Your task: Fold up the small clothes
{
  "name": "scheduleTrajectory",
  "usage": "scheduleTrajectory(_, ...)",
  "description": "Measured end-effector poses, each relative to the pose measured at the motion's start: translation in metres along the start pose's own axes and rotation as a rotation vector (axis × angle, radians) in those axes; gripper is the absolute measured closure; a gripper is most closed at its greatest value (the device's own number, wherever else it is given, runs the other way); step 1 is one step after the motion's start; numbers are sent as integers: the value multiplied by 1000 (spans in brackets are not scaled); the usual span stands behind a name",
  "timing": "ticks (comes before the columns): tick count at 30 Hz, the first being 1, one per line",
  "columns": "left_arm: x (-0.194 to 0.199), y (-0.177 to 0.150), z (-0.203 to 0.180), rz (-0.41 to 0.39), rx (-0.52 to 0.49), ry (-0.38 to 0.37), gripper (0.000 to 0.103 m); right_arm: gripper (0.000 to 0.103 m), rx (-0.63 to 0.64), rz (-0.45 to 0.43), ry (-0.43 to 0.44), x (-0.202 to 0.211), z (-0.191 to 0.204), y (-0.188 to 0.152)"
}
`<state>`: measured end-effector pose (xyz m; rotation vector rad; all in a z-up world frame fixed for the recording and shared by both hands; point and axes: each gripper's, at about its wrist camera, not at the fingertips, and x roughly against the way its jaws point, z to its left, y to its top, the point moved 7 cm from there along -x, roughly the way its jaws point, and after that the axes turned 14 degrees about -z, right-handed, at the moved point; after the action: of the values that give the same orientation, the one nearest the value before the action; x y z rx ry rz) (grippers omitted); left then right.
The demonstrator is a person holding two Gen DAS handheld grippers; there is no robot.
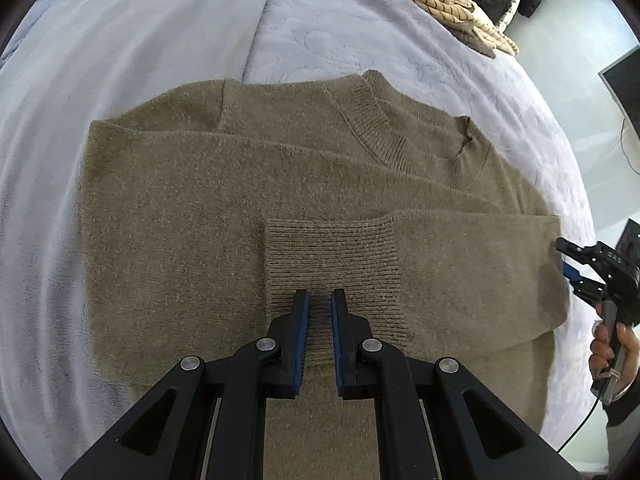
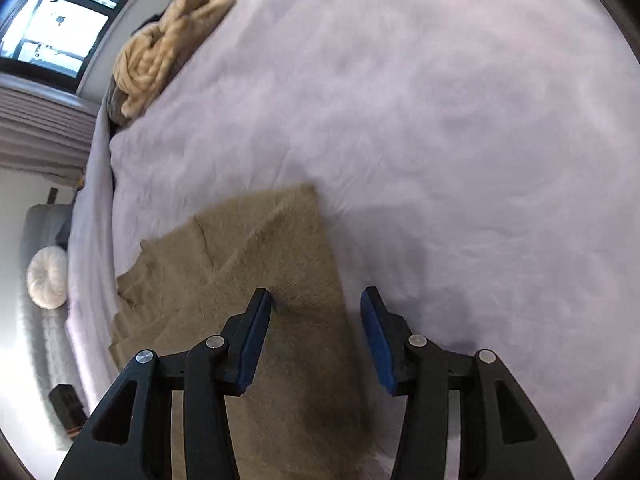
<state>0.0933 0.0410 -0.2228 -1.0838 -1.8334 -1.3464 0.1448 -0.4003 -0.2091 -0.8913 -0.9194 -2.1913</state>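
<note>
Left gripper [image 1: 320, 300] – jaws nearly closed, empty – hovers over the sweater's [image 1: 180, 208] folded cuff [image 1: 332, 252]; right gripper [image 2: 316, 300], jaws parted, empty.

Your olive-brown fuzzy knit sweater [image 1: 200, 216] lies flat on the bed, partly folded, its ribbed round neckline [image 1: 372, 120] toward the far side. You can see both sleeves brought in across the body: one runs as a long band under the collar, and the other crosses from the side, ending in a ribbed cuff [image 1: 332, 252] that rests near the middle of the chest. The outer edges look fairly straight, giving the garment a roughly rectangular outline. In your right wrist view, the same sweater [image 2: 280, 264] shows one squared corner and a diagonal crease across it, though that picture is blurred.
</note>
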Motion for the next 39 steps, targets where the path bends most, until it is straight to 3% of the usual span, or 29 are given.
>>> scheduleTrajectory(1,0,0,0,-1,1,6,92,93,15,13,23,-1,6,-1)
scheduleTrajectory(3,1,1,0,-2,3,13,92,95,81,-11,30,7,18,1)
scheduleTrajectory(6,-1,0,-4,-1,-14,17,92,95,276,-82,-26,21,31,9)
scheduleTrajectory(10,-6,-4,-7,-1,-11,15,92,94,362,-51,-129,-2,11,7)
scheduleTrajectory(15,-3,-5,0,8,0,-2,92,81,294,-81,-159,15,2,1)
scheduleTrajectory(23,21,5,0,-16,-70,8,92,81,301,-51,-91,57,19,-39)
scheduleTrajectory(27,12,-1,-10,-6,-149,34,92,82,373,-15,-190,44,12,-60)
scheduleTrajectory(29,1,-9,-8,19,-180,64,92,82,351,-7,-220,34,0,-64)
scheduleTrajectory(32,4,-13,-3,1,-181,57,92,81,284,-9,-195,37,-9,-64)
scheduleTrajectory(39,24,-14,20,11,-139,107,92,81,302,4,-239,50,-8,-73)
